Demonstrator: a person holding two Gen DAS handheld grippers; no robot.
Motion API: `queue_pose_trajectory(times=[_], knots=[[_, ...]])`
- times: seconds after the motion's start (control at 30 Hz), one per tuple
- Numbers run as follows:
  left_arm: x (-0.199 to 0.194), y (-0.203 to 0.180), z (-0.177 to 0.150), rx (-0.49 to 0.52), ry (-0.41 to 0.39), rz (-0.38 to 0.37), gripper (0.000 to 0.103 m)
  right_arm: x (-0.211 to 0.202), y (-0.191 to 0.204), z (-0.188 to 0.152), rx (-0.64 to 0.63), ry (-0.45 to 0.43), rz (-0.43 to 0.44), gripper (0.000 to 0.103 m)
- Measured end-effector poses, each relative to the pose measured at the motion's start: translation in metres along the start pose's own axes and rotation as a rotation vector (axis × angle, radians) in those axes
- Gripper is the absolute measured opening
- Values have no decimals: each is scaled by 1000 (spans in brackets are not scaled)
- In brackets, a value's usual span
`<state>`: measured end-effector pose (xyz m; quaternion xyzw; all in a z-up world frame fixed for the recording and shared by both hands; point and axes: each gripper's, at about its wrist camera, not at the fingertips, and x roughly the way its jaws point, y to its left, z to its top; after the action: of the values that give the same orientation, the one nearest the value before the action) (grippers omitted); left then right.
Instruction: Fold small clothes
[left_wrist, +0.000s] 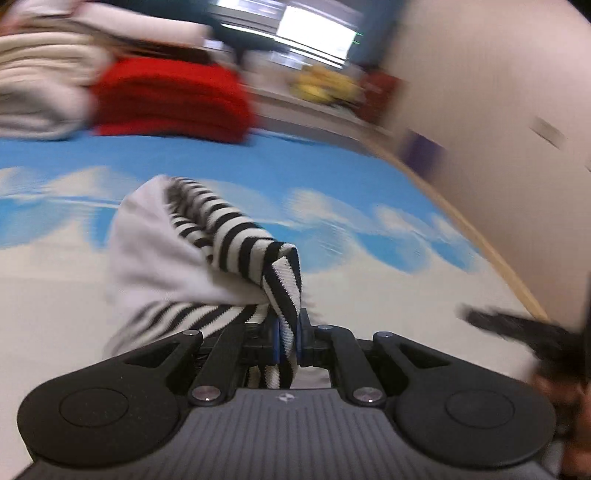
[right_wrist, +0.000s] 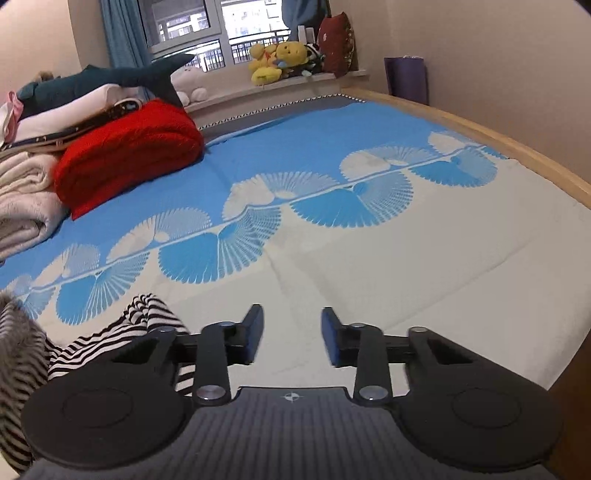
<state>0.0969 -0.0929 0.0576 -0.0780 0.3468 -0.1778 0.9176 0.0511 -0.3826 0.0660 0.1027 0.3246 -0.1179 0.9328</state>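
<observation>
Left wrist alone shows striped garment (left_wrist: 236, 243) pinched.

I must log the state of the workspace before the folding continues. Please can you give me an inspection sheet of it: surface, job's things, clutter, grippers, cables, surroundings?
Surface: bed cover, blue with white fan pattern, cream toward the near side.
Job's things: striped garment, black and white, bunched; one edge lifted, the rest lies on the cover.
Clutter: red blanket folded, cream blankets stacked beside it, shark plush on top of the pile.
Grippers: left gripper shut on the striped garment; right gripper open, holding nothing, above the cover.
Cables: nothing seen.
Surroundings: window, yellow plush toys on the sill, wooden bed frame, beige wall.
</observation>
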Motion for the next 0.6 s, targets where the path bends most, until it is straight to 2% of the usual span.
queue_pose_trajectory(times=[0.07, 0.13, 0.2, 0.23, 0.27, 0.3, 0.33, 0.4, 0.5, 0.6], knots=[[31, -37, -16, 56, 61, -83, 8, 0, -6, 2, 8, -5, -2, 33], [67, -58, -37, 90, 189, -172, 11, 0, -12, 5, 24, -9, -2, 33], [95, -62, -55, 93, 336, -213, 11, 0, -16, 7, 40, -14, 1, 33], [98, -58, -56, 90, 361, -215, 11, 0, -16, 9, 41, -13, 6, 33], [93, -51, -54, 85, 363, -221, 12, 1, -17, 11, 40, -11, 15, 33], [84, -41, -48, 79, 348, -236, 19, 2, -17, 13, 36, -7, 32, 34], [71, -31, -43, 75, 325, -254, 32, 3, -16, 16, 31, -3, 56, 34], [42, -3, -30, 87, 277, -256, 44, 6, -13, 21, 6, 12, 147, 35], [9, 40, -18, 143, 239, -177, 44, 18, 1, 24, -76, 56, 279, 35], [0, 78, -16, 117, 232, -92, 45, 36, 25, 21, -82, 140, 396, 35]])
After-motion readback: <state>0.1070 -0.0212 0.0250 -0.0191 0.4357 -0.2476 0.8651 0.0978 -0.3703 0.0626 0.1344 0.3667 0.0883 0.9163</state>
